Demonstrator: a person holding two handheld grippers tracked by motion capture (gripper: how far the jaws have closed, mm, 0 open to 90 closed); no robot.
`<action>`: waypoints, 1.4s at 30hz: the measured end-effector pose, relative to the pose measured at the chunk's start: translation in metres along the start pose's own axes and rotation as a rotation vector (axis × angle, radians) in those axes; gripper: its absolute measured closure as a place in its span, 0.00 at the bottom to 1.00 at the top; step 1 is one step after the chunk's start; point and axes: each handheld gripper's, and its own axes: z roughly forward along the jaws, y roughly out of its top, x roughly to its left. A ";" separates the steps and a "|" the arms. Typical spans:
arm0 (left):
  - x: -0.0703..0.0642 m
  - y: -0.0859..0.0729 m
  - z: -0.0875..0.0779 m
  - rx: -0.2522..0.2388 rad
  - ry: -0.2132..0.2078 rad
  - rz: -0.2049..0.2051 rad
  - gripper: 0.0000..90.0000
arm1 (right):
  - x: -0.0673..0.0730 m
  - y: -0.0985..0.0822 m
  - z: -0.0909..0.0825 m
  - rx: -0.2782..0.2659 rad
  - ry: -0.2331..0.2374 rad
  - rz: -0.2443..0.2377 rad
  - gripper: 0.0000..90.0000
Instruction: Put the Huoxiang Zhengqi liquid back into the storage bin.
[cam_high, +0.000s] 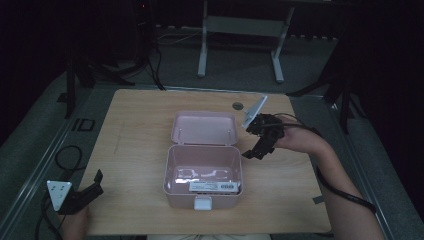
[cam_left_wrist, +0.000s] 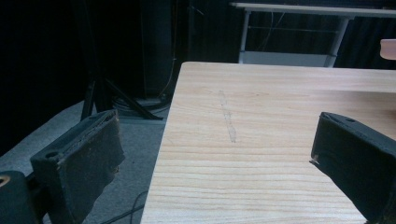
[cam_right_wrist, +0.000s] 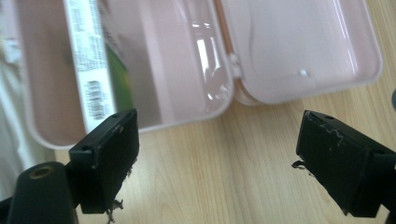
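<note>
Hovering beside the open pink storage box (cam_high: 204, 170), our right claw (cam_high: 257, 145) has its jaws spread wide and holds nothing. The right gripper view shows bare wood between them, with the box's right wall and hinge just ahead. The box sits mid-bench (cam_high: 135, 130), lid (cam_high: 204, 128) flung back flat toward the far edge, white latch (cam_high: 202, 203) facing us. Inside lies a flat labelled packet (cam_high: 212, 187) along the front wall, barcode visible in the right gripper view (cam_right_wrist: 88, 60); beside it, something clear and shiny that we cannot identify.

We judge the step as packing finished or nearly so, with closing the lid likely next. That calls for the right claw to catch the lid's far rim and swing it over the hinge, then press the latch shut.

Our left claw (cam_high: 92, 187) is parked at the bench's near-left corner, jaws wide apart, empty, well apart from the box. Nothing lies in the lid's path. A round cable hole (cam_high: 237, 106) sits behind the lid; a second bench frame stands farther back.
</note>
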 end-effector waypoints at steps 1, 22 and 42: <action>0.000 0.000 0.000 0.001 0.000 0.001 0.03 | -0.004 -0.006 0.003 -0.003 0.003 0.021 0.14; 0.000 0.000 0.000 0.001 0.000 0.002 0.03 | -0.031 -0.095 0.101 -0.197 -0.224 0.350 0.13; 0.000 0.000 0.000 0.001 0.000 0.002 0.03 | -0.012 -0.163 0.127 -0.393 -0.423 0.520 0.12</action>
